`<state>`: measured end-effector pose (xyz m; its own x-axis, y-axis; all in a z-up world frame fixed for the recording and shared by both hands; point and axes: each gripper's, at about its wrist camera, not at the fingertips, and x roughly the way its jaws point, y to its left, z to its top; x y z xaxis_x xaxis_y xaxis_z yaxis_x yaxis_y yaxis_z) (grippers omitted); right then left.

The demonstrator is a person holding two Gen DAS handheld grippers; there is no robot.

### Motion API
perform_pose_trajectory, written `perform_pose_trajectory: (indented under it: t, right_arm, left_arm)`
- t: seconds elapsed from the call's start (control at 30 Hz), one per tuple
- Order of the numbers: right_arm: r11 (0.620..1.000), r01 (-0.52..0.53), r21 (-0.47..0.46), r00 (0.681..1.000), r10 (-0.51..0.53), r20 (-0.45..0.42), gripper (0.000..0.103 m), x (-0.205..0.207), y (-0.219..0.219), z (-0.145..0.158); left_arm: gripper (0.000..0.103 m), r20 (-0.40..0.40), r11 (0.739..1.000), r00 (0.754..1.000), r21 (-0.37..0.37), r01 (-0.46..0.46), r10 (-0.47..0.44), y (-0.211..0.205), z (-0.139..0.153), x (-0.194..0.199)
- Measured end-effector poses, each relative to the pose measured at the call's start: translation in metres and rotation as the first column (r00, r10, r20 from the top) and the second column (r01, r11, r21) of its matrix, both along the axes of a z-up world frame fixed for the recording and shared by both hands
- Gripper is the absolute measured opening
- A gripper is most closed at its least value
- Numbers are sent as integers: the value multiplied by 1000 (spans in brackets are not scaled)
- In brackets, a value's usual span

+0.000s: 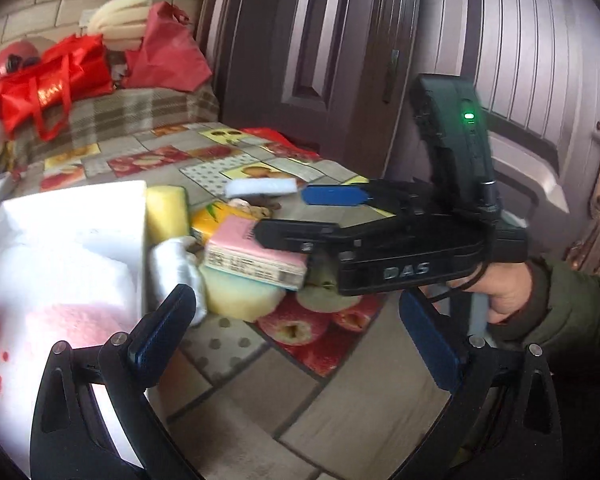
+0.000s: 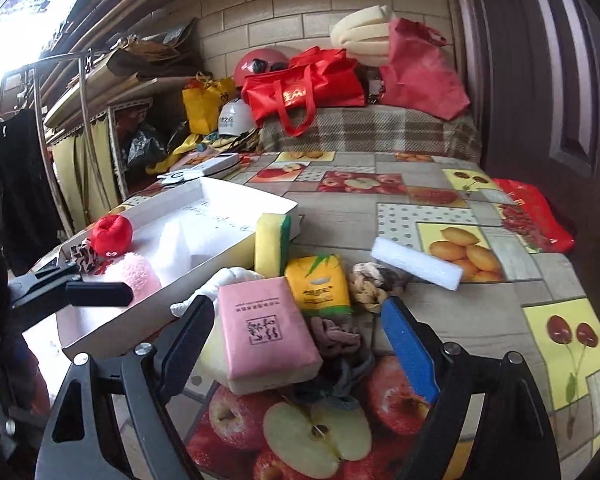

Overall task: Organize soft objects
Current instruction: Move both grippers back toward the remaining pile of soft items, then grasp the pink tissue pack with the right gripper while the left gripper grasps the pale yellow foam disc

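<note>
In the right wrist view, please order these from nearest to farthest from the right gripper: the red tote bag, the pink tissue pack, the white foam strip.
From the right gripper:
1. Pink tissue pack, between the open fingers, slightly left.
2. White foam strip, farther back on the right, on the tablecloth.
3. Red tote bag, at the far end, on the plaid cover by the wall.

Black plastic right gripper, blue finger pads, silver screws, "DAS" lettering, green LED, black cable. Left gripper matches. Hand in olive-green sleeve.
</note>
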<state>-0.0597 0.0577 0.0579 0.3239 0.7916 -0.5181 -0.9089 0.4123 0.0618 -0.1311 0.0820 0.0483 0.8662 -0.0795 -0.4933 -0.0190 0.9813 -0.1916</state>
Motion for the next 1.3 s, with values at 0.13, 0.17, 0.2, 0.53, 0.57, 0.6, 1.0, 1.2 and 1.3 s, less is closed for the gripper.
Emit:
perform_pose_trajectory:
  t: [0.13, 0.17, 0.2, 0.53, 0.57, 0.6, 1.0, 1.2, 1.3]
  right_arm:
    - [997, -56, -59, 998, 55, -29, 84, -1, 24, -8]
    - [995, -68, -73, 998, 66, -25, 82, -4, 28, -10]
    - [993, -84, -87, 996, 82, -28, 79, -5, 31, -11]
    - [994, 109, -24, 992, -110, -54, 51, 35, -29, -7]
    - [990, 143, -17, 988, -143, -61, 51, 43, -38, -6]
    - [985, 173, -10, 982, -173, -71, 51, 51, -46, -6]
    - [982, 188, 12, 966, -183, -182, 52, 71, -59, -10]
    - [979, 202, 29, 953, -190, -234, 52, 81, -64, -12]
    - [979, 200, 31, 956, -188, -226, 52, 80, -64, -11]
  left_arm:
    - [102, -44, 999, 999, -31, -27, 26, 3, -3, 7]
    - [102, -63, 998, 997, -38, -41, 38, 6, -5, 10]
    - [102, -82, 997, 995, -38, -60, 56, 7, -7, 13]
    - [102, -101, 992, 987, -8, -123, 122, 12, -9, 11]
    - [102, -97, 993, 988, 15, -120, 121, 9, -8, 14]
    - [102, -88, 992, 988, 44, -120, 123, 5, -7, 19]
    - [102, -217, 957, 951, 237, -167, 219, -1, -21, 115]
    - [102, -217, 996, 975, 86, -31, 50, -24, -22, 96]
    - [102, -159, 990, 985, 135, -47, 68, -35, -15, 83]
